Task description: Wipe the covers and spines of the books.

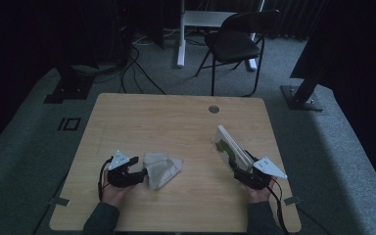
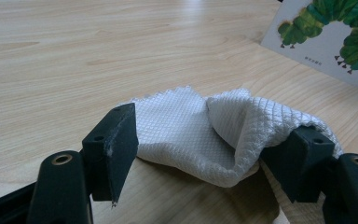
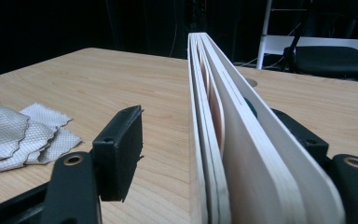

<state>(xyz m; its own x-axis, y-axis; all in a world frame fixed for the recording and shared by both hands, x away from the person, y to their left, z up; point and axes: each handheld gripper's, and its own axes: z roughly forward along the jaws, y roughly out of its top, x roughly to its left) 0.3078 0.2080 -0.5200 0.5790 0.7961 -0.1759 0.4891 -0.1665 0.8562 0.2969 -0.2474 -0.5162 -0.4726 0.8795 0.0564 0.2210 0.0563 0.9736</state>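
Two hands rest low on the table (image 1: 176, 117). Between the right gripper's (image 1: 242, 172) parted jaws a board book (image 1: 229, 147) stands on edge, leaning on one jaw, clear of the other. The left gripper (image 1: 136, 169), level, spreads wide around the crumpled white cloth (image 2: 214, 135).

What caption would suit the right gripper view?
Board book standing on edge between open jaws, white cloth lying on the wooden table.
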